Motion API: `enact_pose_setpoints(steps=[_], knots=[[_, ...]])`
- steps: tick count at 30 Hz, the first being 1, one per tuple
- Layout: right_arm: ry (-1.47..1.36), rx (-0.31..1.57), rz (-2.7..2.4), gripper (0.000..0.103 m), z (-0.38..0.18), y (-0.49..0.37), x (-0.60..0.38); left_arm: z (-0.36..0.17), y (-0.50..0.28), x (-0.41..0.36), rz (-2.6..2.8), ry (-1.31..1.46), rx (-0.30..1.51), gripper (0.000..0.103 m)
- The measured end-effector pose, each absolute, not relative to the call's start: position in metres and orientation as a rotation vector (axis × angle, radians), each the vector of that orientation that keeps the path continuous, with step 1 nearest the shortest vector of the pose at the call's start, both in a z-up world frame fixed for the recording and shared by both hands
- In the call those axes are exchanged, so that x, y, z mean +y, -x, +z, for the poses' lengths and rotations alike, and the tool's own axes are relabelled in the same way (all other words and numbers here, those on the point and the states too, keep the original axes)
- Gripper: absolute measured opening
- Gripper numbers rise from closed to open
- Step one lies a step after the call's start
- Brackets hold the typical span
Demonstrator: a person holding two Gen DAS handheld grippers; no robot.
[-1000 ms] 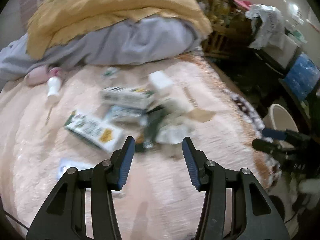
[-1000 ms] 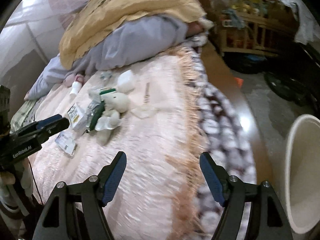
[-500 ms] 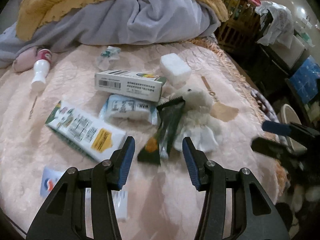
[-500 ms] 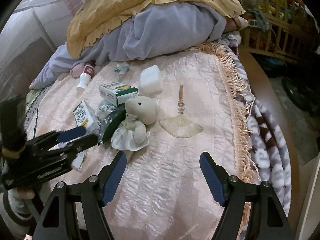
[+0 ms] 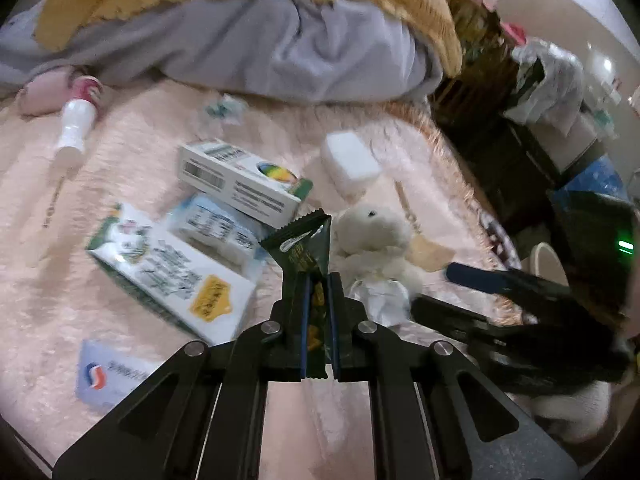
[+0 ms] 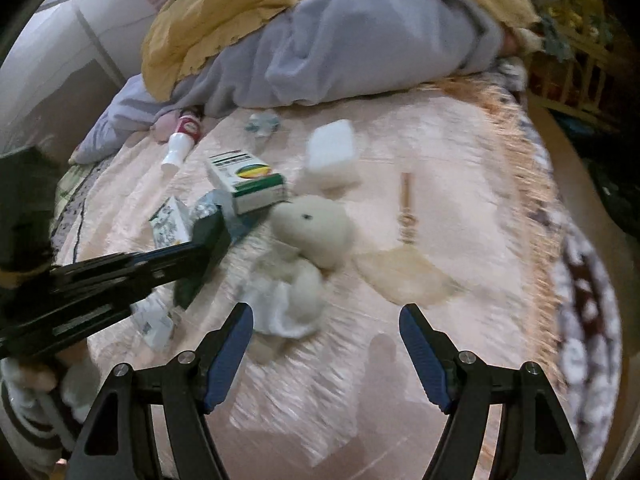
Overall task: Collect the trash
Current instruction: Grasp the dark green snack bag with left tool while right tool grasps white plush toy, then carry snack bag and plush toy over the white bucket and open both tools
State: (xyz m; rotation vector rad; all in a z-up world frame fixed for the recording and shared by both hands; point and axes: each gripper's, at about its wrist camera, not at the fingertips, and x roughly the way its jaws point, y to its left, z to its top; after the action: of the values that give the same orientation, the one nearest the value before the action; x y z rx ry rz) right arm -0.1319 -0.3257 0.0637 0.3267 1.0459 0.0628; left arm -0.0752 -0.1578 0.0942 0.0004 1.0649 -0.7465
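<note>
And the left gripper (image 5: pixel 318 292) is clamped on the dark green wrapper (image 5: pixel 306 248), jaws pinched flat across its lower half, the crimped top edge sticking up past the fingertips. It looks lifted off the pink bedspread (image 5: pixel 120 152), though the motion blur makes that a judgement. That is thin foil film by the look of it: next to no weight, floppy, a bit slick, so a grip across the flat middle like this one should hold better than a nip at a corner.

Left of the claw lies a flat green-and-white carton (image 5: pixel 172 280) with a yellow label, and just beyond it a crinkly pale-blue packet (image 5: pixel 220 228). Both probably light; the carton is stiff enough to take by a long edge, the packet soft and squashy. Ahead of the fingertips, a white medicine box (image 5: pixel 244 184) rests on that packet: rigid, grab it across the narrow sides.

Right of the claw, touching close, the white plush toy (image 5: pixel 376 240) sits slumped. Soft, and likely no trash at all.

Over to the right gripper (image 6: pixel 326 344): jaws spread wide, nothing between them, hovering above bare bedspread with the plush toy just ahead-left of its left finger and a pale fan-shaped piece (image 6: pixel 404 272) ahead. From this side the wrapper (image 6: pixel 204 256) shows pinched in the other tool, off to the left.
</note>
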Motion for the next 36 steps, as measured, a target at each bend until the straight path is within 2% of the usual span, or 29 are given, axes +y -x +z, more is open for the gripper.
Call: enact_pose_setpoints(steps=[4,5,6,9,19,36], knots=[[-0.364,1.070,0.065,0.073,0.047,0.105,-0.317,0.108,0.083,-0.143,-0.747,0.023,1.042,0.006],[-0.373,1.078,0.064,0.068,0.040,0.099,-0.316,0.111,0.085,-0.142,-0.747,0.023,1.039,0.006],[-0.368,1.079,0.063,0.050,0.037,0.098,-0.313,0.112,0.086,-0.141,-0.746,0.024,1.036,0.006],[-0.345,1.070,0.065,0.032,0.038,0.102,-0.311,0.113,0.092,-0.140,-0.744,0.020,1.036,0.006],[-0.326,0.998,0.058,0.030,0.088,0.177,-0.339,0.122,0.125,-0.168,-0.793,-0.017,1.013,0.006],[-0.331,0.902,-0.127,0.030,0.124,0.308,-0.403,0.155,0.200,-0.240,-0.909,-0.175,0.924,0.006]])
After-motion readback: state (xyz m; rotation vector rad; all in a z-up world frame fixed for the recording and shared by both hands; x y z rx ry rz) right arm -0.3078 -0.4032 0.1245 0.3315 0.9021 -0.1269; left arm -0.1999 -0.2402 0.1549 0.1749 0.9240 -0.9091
